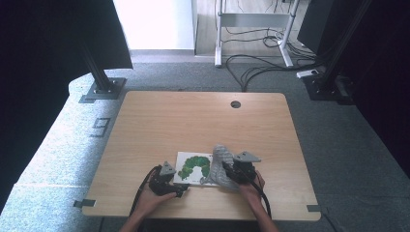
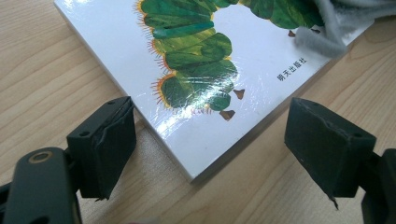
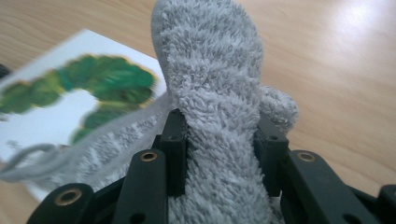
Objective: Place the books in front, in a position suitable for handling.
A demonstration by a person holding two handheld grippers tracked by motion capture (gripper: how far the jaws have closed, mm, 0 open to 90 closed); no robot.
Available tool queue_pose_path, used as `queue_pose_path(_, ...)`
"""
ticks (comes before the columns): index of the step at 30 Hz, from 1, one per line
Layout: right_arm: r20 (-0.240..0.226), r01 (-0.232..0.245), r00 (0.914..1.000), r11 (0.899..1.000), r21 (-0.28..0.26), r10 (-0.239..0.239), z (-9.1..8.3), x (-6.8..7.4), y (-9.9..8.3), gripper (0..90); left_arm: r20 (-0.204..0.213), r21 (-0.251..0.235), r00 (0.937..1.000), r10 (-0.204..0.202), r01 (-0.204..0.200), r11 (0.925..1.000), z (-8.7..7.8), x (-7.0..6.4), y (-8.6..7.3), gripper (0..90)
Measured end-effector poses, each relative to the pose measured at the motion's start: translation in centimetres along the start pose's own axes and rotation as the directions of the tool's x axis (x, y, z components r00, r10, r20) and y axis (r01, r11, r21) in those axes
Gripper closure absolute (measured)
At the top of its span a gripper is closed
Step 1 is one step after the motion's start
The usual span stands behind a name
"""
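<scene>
A white book with a green caterpillar on its cover [image 1: 193,167] [image 2: 205,70] [image 3: 60,107] lies flat near the table's front edge. My left gripper [image 1: 180,190] [image 2: 210,149] stands open, low over the table, its jaws on either side of the book's near corner without touching it. My right gripper [image 1: 227,170] [image 3: 217,135] is shut on a fluffy grey cloth [image 1: 220,164] [image 3: 210,93], which sticks up between the jaws. Part of the cloth [image 2: 336,23] drapes over the book's right end.
The wooden table [image 1: 193,121] has a cable hole [image 1: 235,104] near its far edge. Dark screens stand at both sides, with a metal frame and cables on the floor behind.
</scene>
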State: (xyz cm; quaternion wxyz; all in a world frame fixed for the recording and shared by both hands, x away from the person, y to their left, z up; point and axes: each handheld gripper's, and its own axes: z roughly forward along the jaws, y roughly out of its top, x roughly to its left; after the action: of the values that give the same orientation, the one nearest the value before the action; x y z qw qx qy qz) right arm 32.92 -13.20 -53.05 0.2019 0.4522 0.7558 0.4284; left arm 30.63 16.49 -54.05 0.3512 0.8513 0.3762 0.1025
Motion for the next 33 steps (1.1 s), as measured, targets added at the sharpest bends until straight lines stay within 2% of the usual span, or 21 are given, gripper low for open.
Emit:
queue_pose_path(2,-0.045,0.001,0.9990,1.000,-0.023,-0.002,-0.1,1.0,0.5,64.0,0.000,0.000,1.0000,0.000,0.000,1.0000,0.0,0.0,0.0,17.0)
queue_pose_path(3,-0.096,0.015,0.9952,0.999,-0.030,-0.018,0.2,2.2,1.1,64.2,-0.002,0.000,1.0000,0.001,-0.001,1.0000,0.0,0.0,0.0,17.0)
queue_pose_path(5,-0.129,0.045,0.9904,0.999,-0.030,-0.048,0.9,3.7,1.8,64.3,-0.003,0.001,1.0000,0.004,-0.004,1.0000,0.0,0.0,0.0,17.0)
queue_pose_path(6,-0.140,0.057,0.9883,0.998,-0.029,-0.061,1.3,4.3,2.0,64.3,-0.004,0.002,1.0000,0.006,-0.006,1.0000,0.0,-0.1,0.0,17.0)
queue_pose_path(7,-0.140,0.057,0.9883,0.998,-0.029,-0.061,1.3,4.3,2.0,64.3,-0.004,0.002,1.0000,0.006,-0.006,1.0000,0.0,-0.1,0.0,17.0)
queue_pose_path(8,-0.178,0.084,0.9804,0.996,-0.016,-0.085,2.7,6.0,2.5,64.3,0.001,0.002,0.9999,0.010,-0.010,0.9999,-0.1,-0.1,0.0,16.9)
queue_pose_path(10,-0.203,0.117,0.9726,0.993,0.000,-0.114,3.7,7.4,2.7,64.3,0.004,0.002,0.9999,0.012,-0.012,0.9999,-0.1,-0.1,0.0,16.9)
queue_pose_path(11,-0.208,0.134,0.9694,0.991,0.008,-0.130,4.2,8.1,2.7,64.3,0.004,0.003,0.9999,0.014,-0.014,0.9999,-0.1,-0.1,0.0,16.9)
queue_pose_path(12,-0.208,0.134,0.9694,0.991,0.008,-0.130,4.2,8.1,2.7,64.3,0.004,0.003,0.9999,0.014,-0.014,0.9999,-0.1,-0.1,0.0,16.9)
queue_pose_path(13,-0.214,0.157,0.9651,0.988,0.012,-0.150,4.9,8.9,2.7,64.4,0.004,0.004,0.9999,0.014,-0.014,0.9999,-0.1,-0.1,0.0,16.9)
queue_pose_path(16,-0.214,0.158,0.9649,0.987,0.012,-0.152,5.0,9.1,2.7,64.3,0.004,0.004,0.9999,0.015,-0.015,0.9999,-0.1,-0.1,0.0,16.9)
queue_pose_path(21,-0.212,0.149,0.9667,0.989,0.014,-0.143,4.7,8.6,2.2,64.1,0.004,0.006,0.9999,0.014,-0.014,0.9999,-0.1,-0.1,0.0,16.5)
queue_pose_path(24,-0.206,0.126,0.9710,0.992,0.016,-0.120,3.7,7.4,1.9,63.7,0.000,0.007,0.9999,0.012,-0.012,0.9999,0.0,-0.1,0.0,16.2)
queue_pose_path(26,-0.187,0.118,0.9760,0.993,0.021,-0.112,3.2,6.5,1.6,63.6,0.003,0.006,0.9999,0.010,-0.010,0.9999,0.0,-0.1,0.0,16.3)
queue_pose_path(30,-0.179,0.094,0.9800,0.995,0.030,-0.087,2.3,5.3,0.8,63.4,0.000,0.006,1.0000,0.008,-0.008,0.9999,0.0,-0.1,0.0,16.6)
queue_pose_path(33,-0.167,0.101,0.9814,0.994,0.032,-0.094,1.6,4.7,0.3,63.3,-0.001,0.007,1.0000,0.005,-0.005,1.0000,0.0,-0.1,0.0,16.7)
